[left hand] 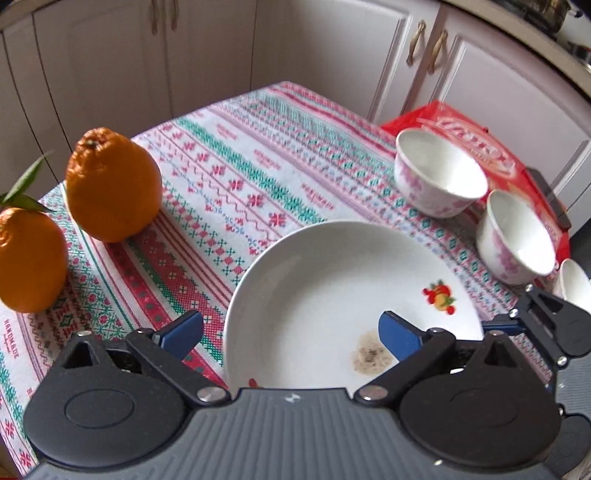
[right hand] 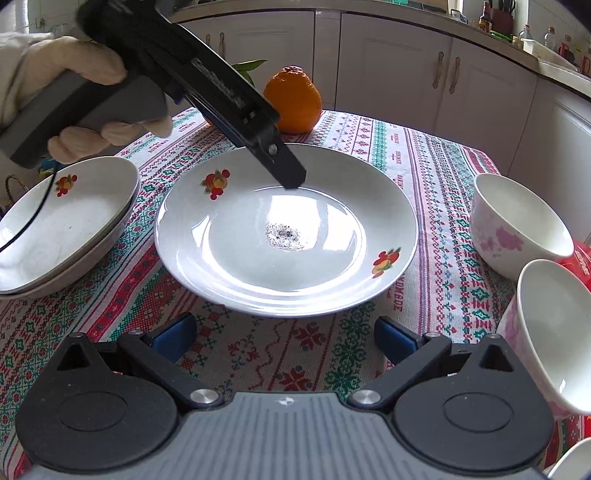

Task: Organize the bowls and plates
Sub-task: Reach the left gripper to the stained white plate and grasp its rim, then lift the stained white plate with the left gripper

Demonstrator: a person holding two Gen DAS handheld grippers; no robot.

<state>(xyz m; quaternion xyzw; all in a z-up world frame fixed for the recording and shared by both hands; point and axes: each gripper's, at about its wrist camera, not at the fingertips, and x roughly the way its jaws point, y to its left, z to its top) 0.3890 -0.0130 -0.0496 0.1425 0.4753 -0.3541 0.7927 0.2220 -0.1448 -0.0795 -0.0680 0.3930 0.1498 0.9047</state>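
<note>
White plate (right hand: 288,236) on tablecloth (right hand: 436,206) | left claw (left hand: 291,332) wide, over its rim | right claw (right hand: 284,336) wide, empty

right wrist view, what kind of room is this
Most likely a home kitchen: cabinet doors under a counter with bottles, and a table under a patterned tablecloth holding a plate.

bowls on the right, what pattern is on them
Pink flowers on white bowls, clearest in the right wrist view.

2 oranges (left hand: 110,184) sit on the patterned tablecloth (left hand: 240,173), 1 bearing green leaves (left hand: 22,188). A red plastic bag (left hand: 476,136) lies near white cabinets (left hand: 332,48).
</note>
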